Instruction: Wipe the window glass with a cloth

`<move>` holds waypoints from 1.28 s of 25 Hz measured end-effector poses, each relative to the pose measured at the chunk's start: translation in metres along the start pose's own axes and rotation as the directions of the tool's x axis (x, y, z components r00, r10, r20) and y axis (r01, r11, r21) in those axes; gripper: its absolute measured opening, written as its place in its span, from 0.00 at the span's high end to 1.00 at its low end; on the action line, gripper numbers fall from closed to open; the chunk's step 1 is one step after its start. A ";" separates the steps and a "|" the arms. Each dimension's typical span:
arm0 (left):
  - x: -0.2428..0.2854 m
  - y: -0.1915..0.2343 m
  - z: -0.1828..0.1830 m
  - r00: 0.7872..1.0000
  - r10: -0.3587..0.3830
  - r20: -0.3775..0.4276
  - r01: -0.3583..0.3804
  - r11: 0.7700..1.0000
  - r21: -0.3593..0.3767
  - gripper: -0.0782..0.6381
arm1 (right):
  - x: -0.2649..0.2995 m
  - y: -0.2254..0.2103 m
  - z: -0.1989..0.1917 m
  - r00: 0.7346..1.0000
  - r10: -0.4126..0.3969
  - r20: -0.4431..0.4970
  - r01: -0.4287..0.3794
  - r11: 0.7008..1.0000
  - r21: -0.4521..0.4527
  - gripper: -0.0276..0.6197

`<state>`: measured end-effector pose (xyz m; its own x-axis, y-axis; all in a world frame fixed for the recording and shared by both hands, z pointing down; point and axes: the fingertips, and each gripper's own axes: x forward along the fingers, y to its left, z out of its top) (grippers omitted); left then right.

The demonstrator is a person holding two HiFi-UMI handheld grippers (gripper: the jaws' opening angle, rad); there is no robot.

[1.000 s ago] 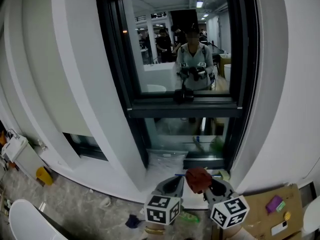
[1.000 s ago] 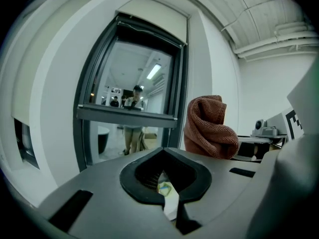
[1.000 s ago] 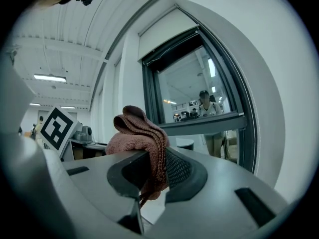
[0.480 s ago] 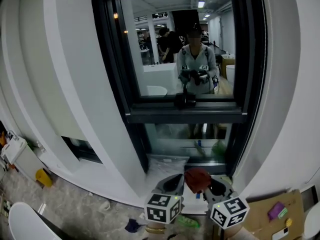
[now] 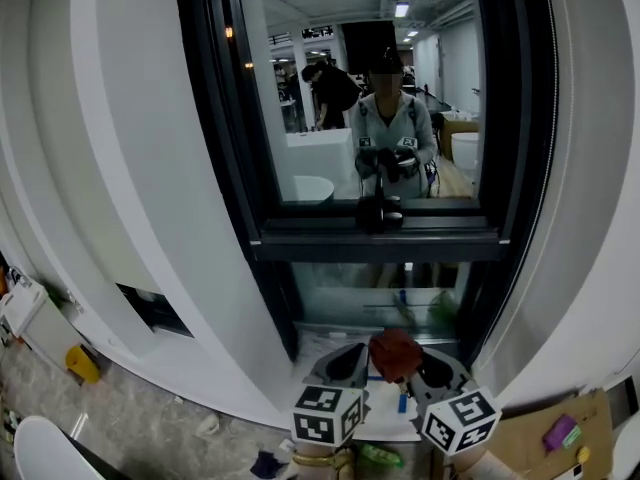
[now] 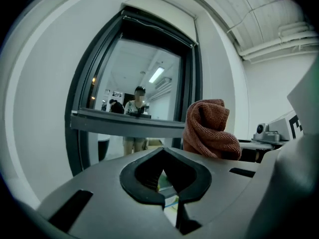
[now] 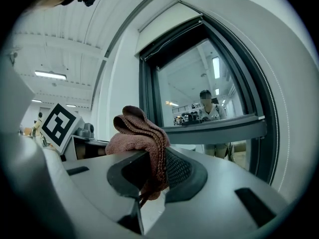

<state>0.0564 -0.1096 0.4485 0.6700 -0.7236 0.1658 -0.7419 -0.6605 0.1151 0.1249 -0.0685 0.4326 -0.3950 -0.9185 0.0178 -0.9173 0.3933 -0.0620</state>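
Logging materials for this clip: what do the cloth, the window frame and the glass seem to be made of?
Cloth: soft reddish-brown terry-like fabric, ribbed weave and limp folds.
Window frame: probably dark matte metal, with smooth straight profiles.
Glass: clear, glossy, mirroring the room.

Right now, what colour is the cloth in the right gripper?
The cloth is reddish brown, a terracotta tone; the right gripper view shows it best.

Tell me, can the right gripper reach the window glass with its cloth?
Probably yes. The right gripper is shut on the reddish-brown cloth and faces the window glass with only open air between them. The cloth is not touching the glass yet.
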 end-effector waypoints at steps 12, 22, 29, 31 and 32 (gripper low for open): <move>0.051 0.106 0.050 1.000 0.022 0.017 -0.023 1.000 0.008 0.88 | 0.127 -0.008 0.041 0.998 0.050 0.043 -0.047 0.996 -0.075 0.87; 0.106 0.183 0.091 1.000 -0.007 -0.009 0.008 0.999 0.044 0.88 | 0.237 -0.020 0.107 0.991 0.071 0.113 -0.046 0.976 -0.215 0.87; 0.125 0.210 0.127 1.000 -0.024 0.017 0.022 0.996 0.086 0.88 | 0.280 -0.014 0.187 0.976 0.082 0.201 0.008 0.913 -0.408 0.87; 0.134 0.216 0.142 0.999 -0.027 0.025 0.025 0.995 0.097 0.88 | 0.293 -0.017 0.217 0.970 0.075 0.232 0.042 0.885 -0.464 0.87; 0.138 0.218 0.148 0.999 -0.030 0.029 0.027 0.994 0.101 0.88 | 0.298 -0.019 0.233 0.967 0.071 0.246 0.062 0.867 -0.494 0.87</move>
<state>-0.0091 -0.3837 0.3513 0.6924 -0.7089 0.1343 -0.7171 -0.6966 0.0198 0.0359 -0.3593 0.2069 -0.4348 -0.8700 -0.2326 -0.8446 0.3043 0.4405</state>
